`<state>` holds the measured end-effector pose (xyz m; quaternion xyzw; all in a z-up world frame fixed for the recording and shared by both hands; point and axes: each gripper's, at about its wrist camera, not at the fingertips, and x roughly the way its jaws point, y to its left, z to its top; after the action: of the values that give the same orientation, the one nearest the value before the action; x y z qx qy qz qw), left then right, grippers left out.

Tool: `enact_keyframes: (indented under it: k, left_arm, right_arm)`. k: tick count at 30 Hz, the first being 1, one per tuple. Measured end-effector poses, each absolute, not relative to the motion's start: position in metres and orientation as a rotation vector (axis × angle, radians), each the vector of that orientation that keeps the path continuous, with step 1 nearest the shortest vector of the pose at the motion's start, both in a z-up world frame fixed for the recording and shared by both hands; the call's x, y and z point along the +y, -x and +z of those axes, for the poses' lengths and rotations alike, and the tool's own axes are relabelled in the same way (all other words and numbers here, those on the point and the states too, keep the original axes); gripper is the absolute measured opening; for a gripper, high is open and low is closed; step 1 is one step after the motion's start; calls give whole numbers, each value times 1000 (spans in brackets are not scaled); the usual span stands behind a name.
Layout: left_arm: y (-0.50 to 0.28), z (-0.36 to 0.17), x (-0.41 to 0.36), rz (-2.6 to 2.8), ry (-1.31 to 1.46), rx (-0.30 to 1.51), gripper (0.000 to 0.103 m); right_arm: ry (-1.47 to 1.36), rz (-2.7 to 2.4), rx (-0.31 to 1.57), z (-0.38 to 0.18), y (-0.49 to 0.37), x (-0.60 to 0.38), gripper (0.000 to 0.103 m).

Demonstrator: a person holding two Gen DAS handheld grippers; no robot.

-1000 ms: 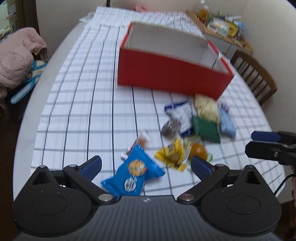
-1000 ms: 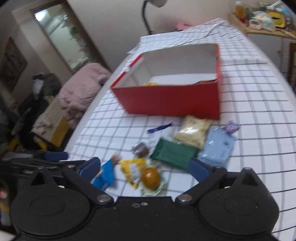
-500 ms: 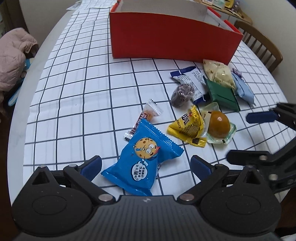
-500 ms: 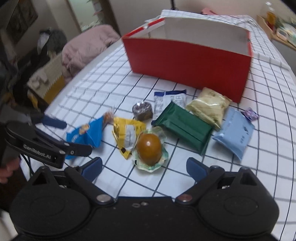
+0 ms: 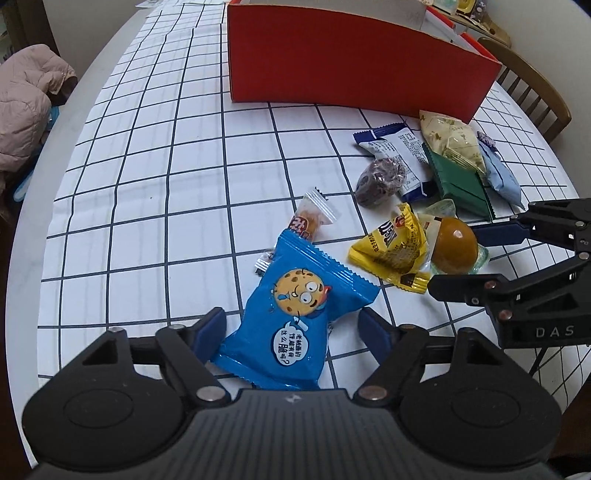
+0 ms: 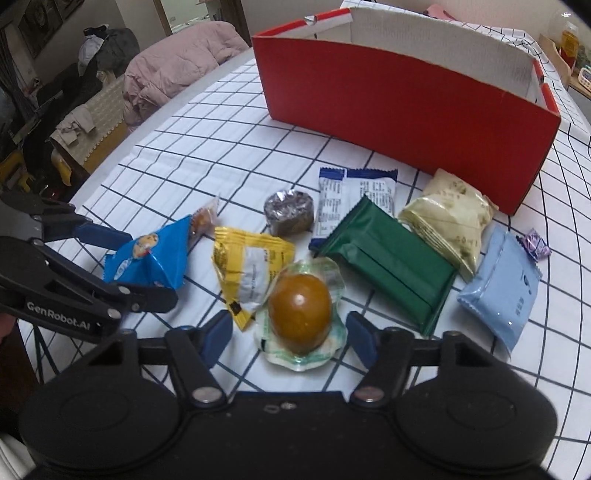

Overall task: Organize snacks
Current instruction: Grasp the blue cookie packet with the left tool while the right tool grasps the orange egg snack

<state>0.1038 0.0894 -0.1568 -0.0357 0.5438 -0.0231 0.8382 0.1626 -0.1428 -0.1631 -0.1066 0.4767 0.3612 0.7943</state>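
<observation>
The left hand-held gripper (image 5: 291,326) is closing around the blue cookie bag (image 5: 295,317), not yet touching. The right hand-held gripper (image 6: 290,332) is closing around the brown egg (image 6: 299,314), near the worktop (image 5: 155,192) edge at 6 o'clock. Red box (image 6: 399,110) at 12 o'clock.

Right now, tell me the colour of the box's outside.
Red; the box shows best in the right wrist view.

We seem to be in a home: around the checked-cloth dining table (image 5: 155,155) stand a wooden chair (image 5: 532,85), a heaped pink quilt (image 6: 173,62) and framed pictures (image 6: 40,22).
</observation>
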Motion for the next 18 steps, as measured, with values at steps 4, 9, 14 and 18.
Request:
enact_keyframes:
  k: [4, 9, 14, 18]
  left_arm:
    - [-103, -155, 87, -62, 76, 1145, 72]
    - [-102, -154, 85, -57, 70, 1144, 63]
    - [-101, -153, 86, -52, 84, 1143, 52]
    - [-99, -152, 85, -37, 89, 1139, 48]
  right_arm:
    - [282, 755, 1009, -163, -160, -138, 65]
    - [278, 729, 1030, -164, -162, -135, 68]
    - [270, 708, 1007, -165, -164, -134, 68]
    - [234, 709, 992, -165, -163, -138, 56]
